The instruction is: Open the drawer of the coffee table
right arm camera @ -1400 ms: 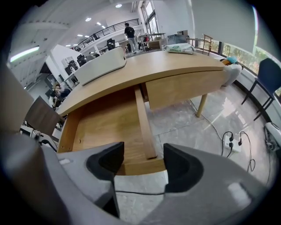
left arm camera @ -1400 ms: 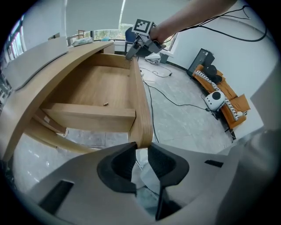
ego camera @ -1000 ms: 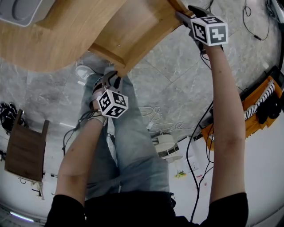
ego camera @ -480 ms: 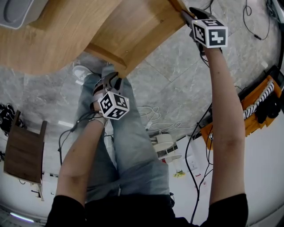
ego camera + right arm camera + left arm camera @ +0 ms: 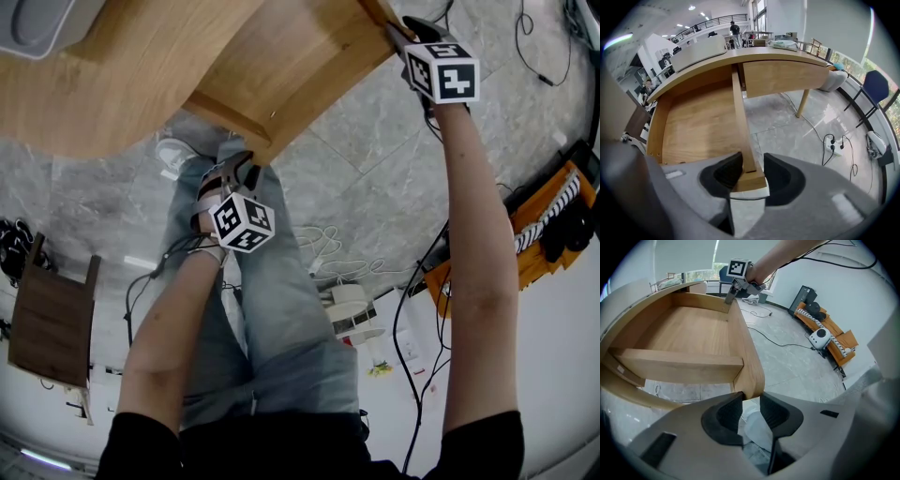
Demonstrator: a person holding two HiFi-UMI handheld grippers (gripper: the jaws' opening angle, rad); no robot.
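Two pairs of tongs are on the drawer (image 5: 689,333), one at each end of its front board (image 5: 745,341). The drawer already stands well out from under the worktop of the coffee table (image 5: 84,94), its bare wooden bottom open to view.

The right tongs (image 5: 752,171) have just been closing. They now pinch the far end of the front board, with wood filling the gap between the pads.

The left tongs (image 5: 749,404) have just been opening. They stand spread, with the near corner of the board at their mouth rather than squeezed. From where I stand, that side looks let go, or close to it.

If the drawer is to come out any further, I would want both ends held before pulling. A tug from the right end alone is likely to skew the drawer and jam it.

- Bring the left tongs back onto the corner, deeper than the very edge, so the rounded wood cannot slip out.
- Draw both hands back together, level and along the line of the drawer's sides.
- Go slowly, since the drawer looks near the end of its travel and could drop free.
- The person's legs (image 5: 272,309) are right under the near corner, so keep them clear.
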